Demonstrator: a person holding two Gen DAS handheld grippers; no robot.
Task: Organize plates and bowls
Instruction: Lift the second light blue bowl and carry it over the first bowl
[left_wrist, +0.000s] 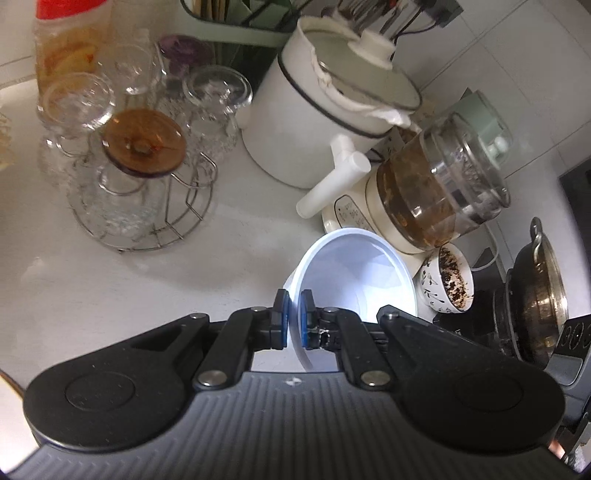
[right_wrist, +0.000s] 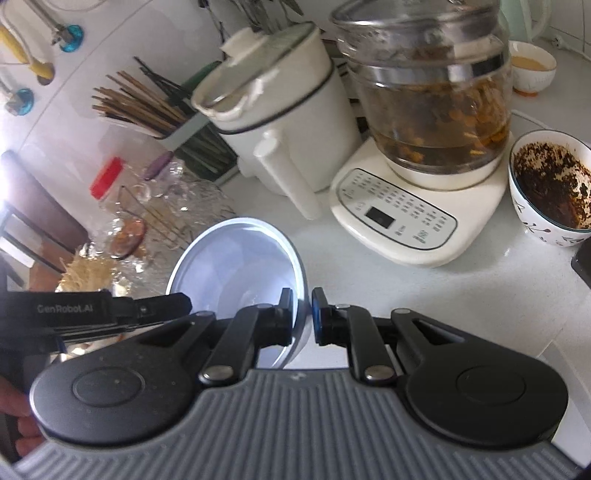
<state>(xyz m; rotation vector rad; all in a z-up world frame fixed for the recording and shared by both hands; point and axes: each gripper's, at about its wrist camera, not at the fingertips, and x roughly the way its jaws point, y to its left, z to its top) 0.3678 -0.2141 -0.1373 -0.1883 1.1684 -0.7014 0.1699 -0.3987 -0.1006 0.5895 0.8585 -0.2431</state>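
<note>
Both grippers have the white bowl (left_wrist: 354, 273) pinched by its rim, tilted and up off the counter (left_wrist: 92, 277) near the kettle base (right_wrist: 399, 218). Tip: keep both hands level and moving together so it doesn't twist. Left gripper (left_wrist: 293, 319) is clamped on 1 side of the rim, right gripper (right_wrist: 303, 317) clamped on the other.

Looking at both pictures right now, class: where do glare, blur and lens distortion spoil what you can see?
Left wrist view: fisheye bends the white countertop; the clear glass cups on the wire rack and the red-capped jar are soft. Right wrist view: strong glare washes out the left edge, the same rack smears, while the white bowl and dirty patterned bowl stay legible.
</note>
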